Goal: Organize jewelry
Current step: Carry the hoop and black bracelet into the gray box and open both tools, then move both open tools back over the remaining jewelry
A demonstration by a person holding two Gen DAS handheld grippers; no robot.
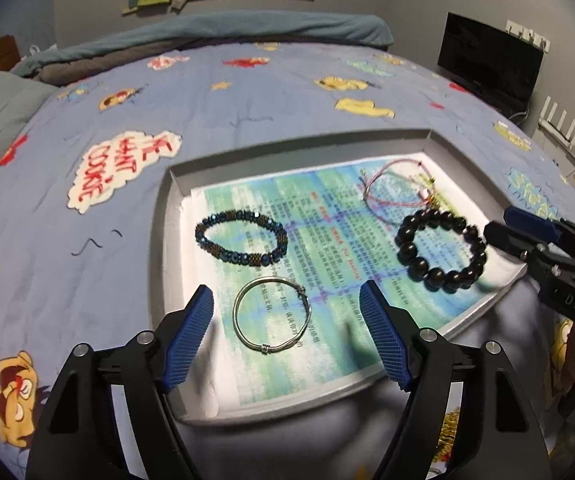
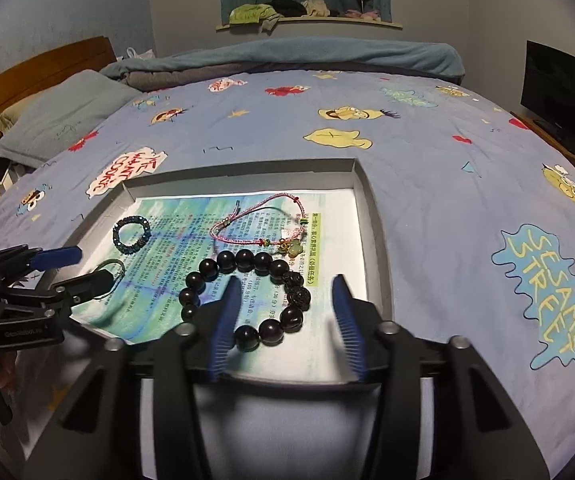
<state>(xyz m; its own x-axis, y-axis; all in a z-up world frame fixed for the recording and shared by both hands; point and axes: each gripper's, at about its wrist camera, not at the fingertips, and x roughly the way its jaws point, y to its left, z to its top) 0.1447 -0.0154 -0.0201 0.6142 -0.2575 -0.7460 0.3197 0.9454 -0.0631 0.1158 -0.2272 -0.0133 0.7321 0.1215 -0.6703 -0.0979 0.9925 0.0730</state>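
Observation:
A shallow grey tray (image 1: 159, 240) lined with printed paper lies on the bed. In it lie a silver bangle (image 1: 273, 316), a blue beaded bracelet (image 1: 241, 238), a dark round-bead bracelet (image 1: 441, 250) and a pink cord bracelet (image 1: 395, 186). My left gripper (image 1: 287, 332) is open, its jaws either side of the silver bangle, just above it. My right gripper (image 2: 285, 312) is open over the dark bead bracelet (image 2: 247, 300), one pad inside the ring. The pink cord bracelet (image 2: 263, 224), blue bracelet (image 2: 131, 234) and tray rim (image 2: 375, 240) also show in the right wrist view.
The bed has a blue Sesame Street cover (image 1: 247, 112) with a pillow (image 2: 63, 120) at the left and folded blankets (image 2: 287, 56) at the far edge. A black monitor (image 1: 487, 64) stands to the right. The other gripper shows in each view, right (image 1: 543, 248) and left (image 2: 47, 280).

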